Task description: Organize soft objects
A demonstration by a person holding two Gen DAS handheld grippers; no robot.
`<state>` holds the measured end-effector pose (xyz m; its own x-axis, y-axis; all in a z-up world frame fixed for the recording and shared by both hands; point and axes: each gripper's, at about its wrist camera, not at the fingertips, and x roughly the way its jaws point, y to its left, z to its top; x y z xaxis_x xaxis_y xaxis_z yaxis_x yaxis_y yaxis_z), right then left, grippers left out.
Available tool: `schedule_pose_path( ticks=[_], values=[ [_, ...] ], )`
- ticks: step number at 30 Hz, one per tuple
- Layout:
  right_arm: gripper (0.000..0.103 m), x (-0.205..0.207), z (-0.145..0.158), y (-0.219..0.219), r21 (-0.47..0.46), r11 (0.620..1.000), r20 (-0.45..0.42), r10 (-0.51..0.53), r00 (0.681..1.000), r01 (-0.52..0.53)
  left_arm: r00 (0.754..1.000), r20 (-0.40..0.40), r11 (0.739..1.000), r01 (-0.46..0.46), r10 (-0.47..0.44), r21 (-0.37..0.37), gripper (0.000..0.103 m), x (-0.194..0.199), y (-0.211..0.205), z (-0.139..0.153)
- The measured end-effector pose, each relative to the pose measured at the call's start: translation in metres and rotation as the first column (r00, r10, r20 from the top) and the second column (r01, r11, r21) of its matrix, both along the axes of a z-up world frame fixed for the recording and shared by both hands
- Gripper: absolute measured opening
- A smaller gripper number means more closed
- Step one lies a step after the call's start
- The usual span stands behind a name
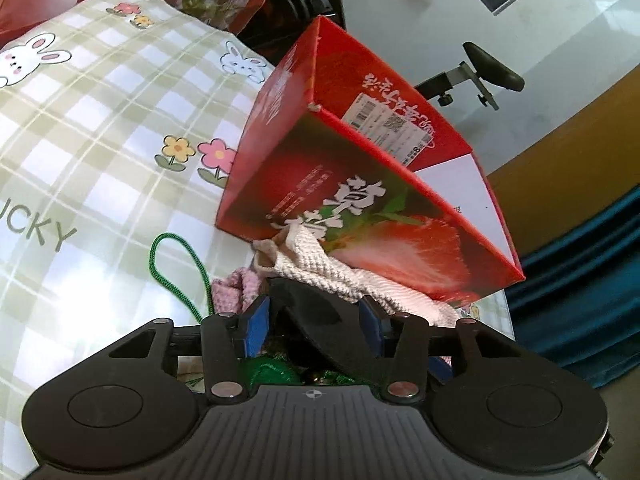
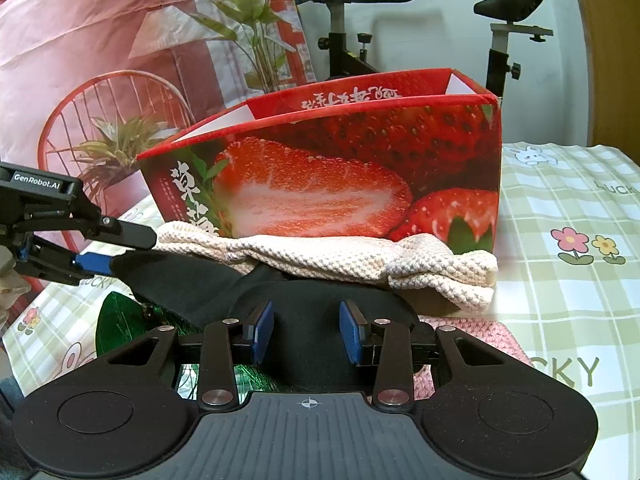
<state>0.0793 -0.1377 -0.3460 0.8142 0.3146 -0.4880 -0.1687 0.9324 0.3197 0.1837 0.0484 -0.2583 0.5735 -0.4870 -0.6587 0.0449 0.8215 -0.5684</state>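
Black cloth (image 2: 256, 292) lies crosswise before the box (image 2: 340, 168), its long axis between my tools: left tool (image 2: 120, 252) half-open around one end, right tool (image 2: 306, 336) pinching the other.

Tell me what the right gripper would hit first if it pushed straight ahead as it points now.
Probably the black fabric piece lying between the right gripper's jaws, then the cream knitted cloth behind it, then the strawberry box. How far apart they lie is hard to judge.
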Motion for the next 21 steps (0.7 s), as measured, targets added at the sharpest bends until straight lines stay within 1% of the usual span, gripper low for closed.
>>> schedule_pose_path(
  ticks=[1, 4, 5, 6, 7, 9, 12, 13, 15, 16, 19, 21],
  values=[
    [0.035, 0.000, 0.000, 0.000, 0.001, 1.000, 0.000, -0.001, 1.000, 0.001, 1.000, 0.001, 1.000, -0.003, 0.003, -0.001, 0.045, 0.001, 0.000, 0.001],
    [0.035, 0.000, 0.000, 0.000, 0.002, 1.000, -0.002, -0.002, 1.000, 0.002, 1.000, -0.007, 1.000, -0.009, 0.009, 0.004, 0.043, 0.003, -0.001, 0.000],
    [0.035, 0.000, 0.000, 0.000, 0.002, 1.000, -0.003, -0.003, 1.000, 0.003, 1.000, -0.009, 1.000, -0.006, 0.006, 0.012, 0.040, 0.004, -0.002, -0.002],
    [0.035, 0.000, 0.001, 0.001, 0.002, 1.000, -0.004, -0.004, 1.000, 0.004, 1.000, -0.007, 1.000, 0.001, -0.001, 0.027, 0.028, 0.004, -0.004, -0.003],
    [0.035, 0.000, 0.002, 0.000, 0.005, 1.000, -0.005, -0.005, 1.000, 0.005, 1.000, -0.003, 0.999, 0.007, -0.007, 0.041, 0.023, 0.002, -0.005, -0.004],
    [0.035, -0.002, 0.004, 0.000, 0.012, 1.000, -0.007, -0.010, 1.000, 0.011, 0.999, 0.034, 0.998, 0.019, -0.021, 0.061, 0.019, -0.003, -0.009, -0.001],
    [0.037, -0.006, 0.006, -0.004, 0.037, 0.999, -0.010, -0.026, 1.000, 0.026, 0.992, 0.109, 0.992, 0.051, -0.063, 0.112, 0.017, -0.012, -0.017, 0.012],
    [0.038, -0.008, 0.007, -0.006, 0.046, 0.998, -0.012, -0.034, 0.999, 0.034, 0.986, 0.144, 0.990, 0.063, -0.082, 0.128, 0.016, -0.017, -0.019, 0.019],
    [0.044, -0.011, 0.009, -0.010, 0.060, 0.997, -0.012, -0.054, 0.998, 0.055, 0.974, 0.198, 0.984, 0.079, -0.110, 0.158, 0.016, -0.026, -0.025, 0.032],
    [0.045, -0.013, 0.011, -0.012, 0.070, 0.995, -0.010, -0.067, 0.998, 0.068, 0.968, 0.221, 0.982, 0.084, -0.120, 0.166, 0.015, -0.032, -0.027, 0.037],
    [0.048, -0.015, 0.013, -0.019, 0.098, 0.991, -0.012, -0.091, 0.996, 0.092, 0.956, 0.263, 0.982, 0.089, -0.132, 0.168, 0.014, -0.047, -0.030, 0.046],
    [0.049, -0.016, 0.012, -0.022, 0.105, 0.989, -0.019, -0.101, 0.995, 0.103, 0.957, 0.259, 0.982, 0.089, -0.130, 0.166, 0.014, -0.056, -0.029, 0.045]
  ],
)
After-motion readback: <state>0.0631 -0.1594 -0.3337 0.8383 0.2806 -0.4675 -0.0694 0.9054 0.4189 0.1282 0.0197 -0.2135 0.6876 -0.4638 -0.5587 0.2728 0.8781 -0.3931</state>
